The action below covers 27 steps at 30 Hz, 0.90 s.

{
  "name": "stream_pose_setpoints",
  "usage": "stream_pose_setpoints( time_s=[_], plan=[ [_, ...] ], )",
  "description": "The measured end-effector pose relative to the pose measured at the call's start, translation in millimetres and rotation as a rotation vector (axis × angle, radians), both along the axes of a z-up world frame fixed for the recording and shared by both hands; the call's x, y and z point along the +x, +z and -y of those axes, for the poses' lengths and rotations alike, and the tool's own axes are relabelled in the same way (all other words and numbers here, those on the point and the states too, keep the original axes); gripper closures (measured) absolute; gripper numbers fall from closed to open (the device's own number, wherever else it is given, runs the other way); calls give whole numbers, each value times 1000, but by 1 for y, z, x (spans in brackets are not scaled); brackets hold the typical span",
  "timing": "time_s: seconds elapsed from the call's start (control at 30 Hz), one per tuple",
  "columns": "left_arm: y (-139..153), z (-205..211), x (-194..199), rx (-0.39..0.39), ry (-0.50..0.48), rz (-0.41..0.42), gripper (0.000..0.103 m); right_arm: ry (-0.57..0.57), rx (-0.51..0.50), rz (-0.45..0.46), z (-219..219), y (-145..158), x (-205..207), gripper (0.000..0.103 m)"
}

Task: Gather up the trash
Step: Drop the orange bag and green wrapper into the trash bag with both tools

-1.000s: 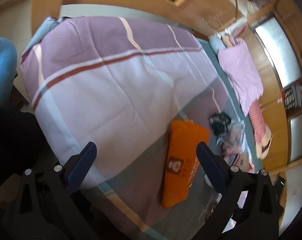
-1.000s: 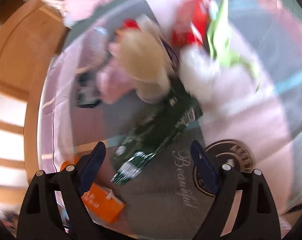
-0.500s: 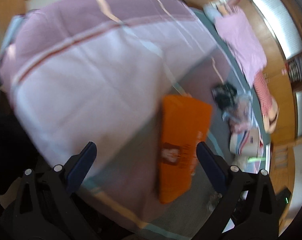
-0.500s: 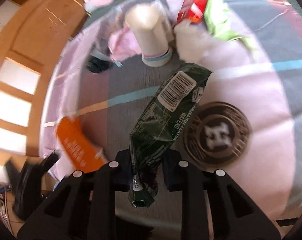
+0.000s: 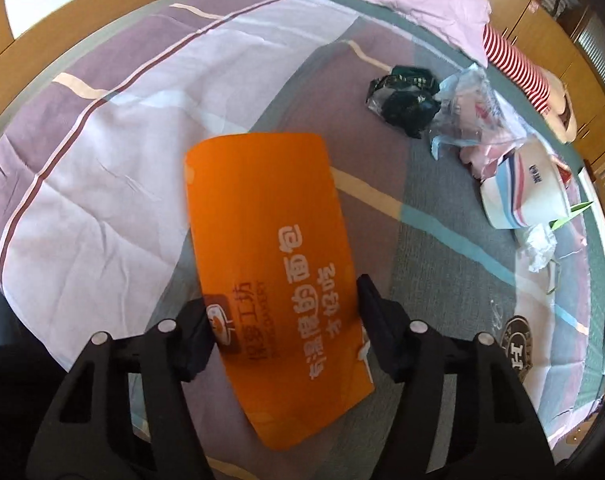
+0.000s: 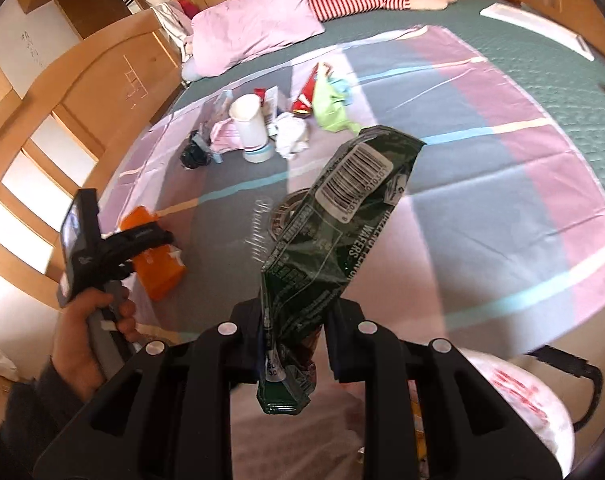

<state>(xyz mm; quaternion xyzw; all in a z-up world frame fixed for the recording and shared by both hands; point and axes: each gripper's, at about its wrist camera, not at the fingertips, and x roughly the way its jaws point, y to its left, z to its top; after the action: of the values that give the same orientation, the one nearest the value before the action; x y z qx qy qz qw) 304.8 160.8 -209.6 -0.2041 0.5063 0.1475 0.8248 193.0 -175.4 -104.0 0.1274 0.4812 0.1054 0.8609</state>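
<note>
My right tongs (image 6: 292, 344) were clenched on a crinkly dark green wafer wrapper (image 6: 338, 236), glossy foil with a white barcode patch near its top; it stood up from the pinch, well above the bed, creased and flattened. My left tongs (image 5: 282, 320) sat closed in on either side of a smooth, flat orange packet (image 5: 270, 248) with rounded corners and white printed characters, both fingers (image 5: 372, 312) touching its edges, so I took it as gripped. From the right camera I could see my left hand (image 6: 86, 344) around the grip, with the orange packet low over the bedspread (image 6: 482, 184), a thin cotton sheet in pink, lilac and grey blocks crossed by pale blue and cream stripes, wrinkled with fold lines. Farther up the bed lay a huddle of rubbish: a white paper cup (image 6: 252, 128) upside down with blue bands at its rim, a crumpled white tissue (image 6: 290, 140) just beside it, a scrunched black wrapper (image 6: 194, 156), a limp lime-green bag (image 6: 332, 108) and a red carton (image 6: 308, 92). A soft pink pillow (image 6: 254, 32) rested near the wooden headboard (image 6: 102, 80). A white plastic bag (image 6: 514, 404) with red print bulged below my right tongs.
</note>
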Motion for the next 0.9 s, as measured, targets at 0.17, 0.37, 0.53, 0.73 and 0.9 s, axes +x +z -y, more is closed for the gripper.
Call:
stream_pose_setpoints(
  time_s=[0.17, 0.37, 0.53, 0.73, 0.9],
  plan=[
    [32, -2, -31, -16, -28, 184, 40, -25, 9, 59, 13, 18, -21, 79],
    [93, 40, -102, 24, -173, 366, 40, -29, -48, 187, 35, 53, -71, 79],
    [128, 87, -157, 49, -315, 410, 40, -18, -123, 234, 45, 69, -112, 79],
    [139, 139, -211, 6, -494, 434, 39, 52, -101, 207, 50, 69, -148, 78],
    [129, 163, -223, -3, -576, 401, 39, 123, -129, 49, 41, 30, -150, 58]
  ],
)
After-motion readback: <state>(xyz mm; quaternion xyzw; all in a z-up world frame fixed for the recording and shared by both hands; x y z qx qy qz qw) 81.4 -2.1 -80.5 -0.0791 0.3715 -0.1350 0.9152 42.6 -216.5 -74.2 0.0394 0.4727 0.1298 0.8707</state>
